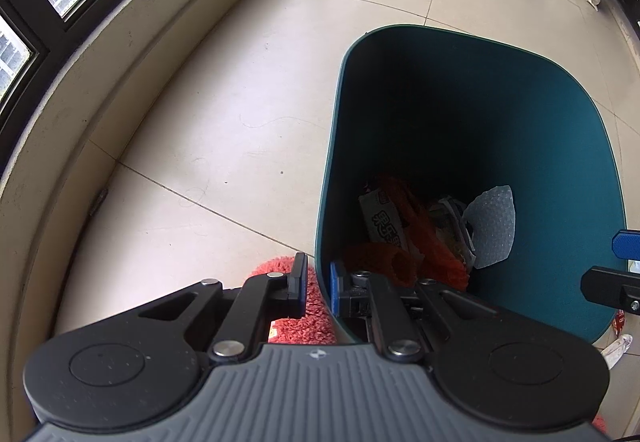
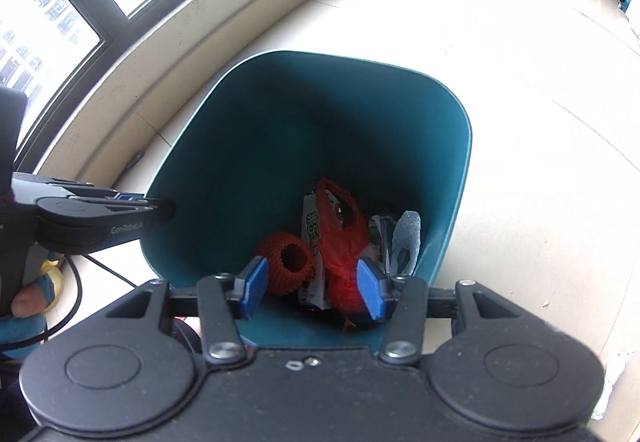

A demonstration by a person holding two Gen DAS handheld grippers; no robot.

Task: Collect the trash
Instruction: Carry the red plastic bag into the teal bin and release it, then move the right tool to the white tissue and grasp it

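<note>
Left wrist view: the left gripper has its jaws clenched on the near rim of the teal bin, a red fluffy mat partly hidden beneath. Trash lies dim at the bottom.

Right wrist view: the right gripper hangs released above the bin; red foam net, wrapper and red bag overlap inside.

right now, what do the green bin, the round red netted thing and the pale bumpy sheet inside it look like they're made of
Bin: likely moulded plastic, matte teal, with smooth seamless walls and a thin rounded rim.
Red netted thing: probably foam mesh, like a fruit sleeve; its open ribbed lattice holds a soft tube shape.
Pale sheet: looks like bubble wrap or padded film, translucent with a regular dotted texture, though the view is too dim to be sure.
</note>
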